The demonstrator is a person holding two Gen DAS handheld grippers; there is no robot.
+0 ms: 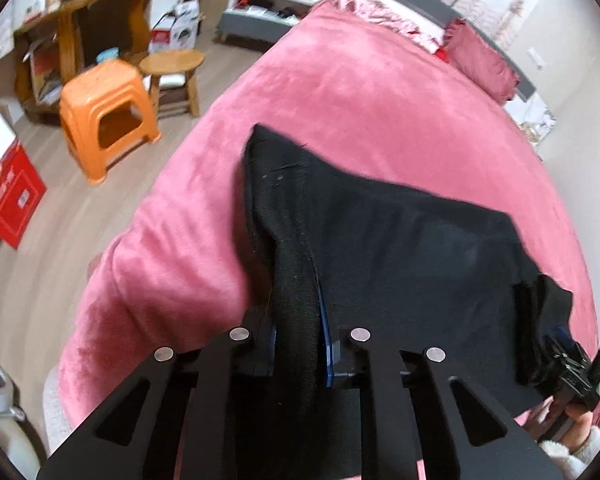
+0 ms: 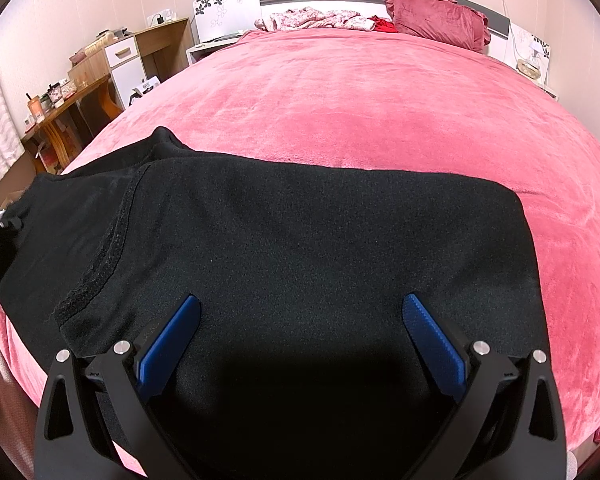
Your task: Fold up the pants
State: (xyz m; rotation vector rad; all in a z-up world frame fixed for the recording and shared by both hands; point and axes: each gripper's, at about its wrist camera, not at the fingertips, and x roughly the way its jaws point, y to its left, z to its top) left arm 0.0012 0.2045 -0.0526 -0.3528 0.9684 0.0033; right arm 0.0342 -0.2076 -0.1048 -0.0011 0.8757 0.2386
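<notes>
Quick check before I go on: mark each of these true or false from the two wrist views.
1. The left gripper has black fabric pinched in its jaws. True.
2. The right gripper is clamped on the pants. False: its jaws stand wide open above the pants.
3. The pants lie on a pink bed cover. True.
4. The pants are blue denim. False: they are black.
5. An orange plastic stool stands on the floor beside the bed. True.
</notes>
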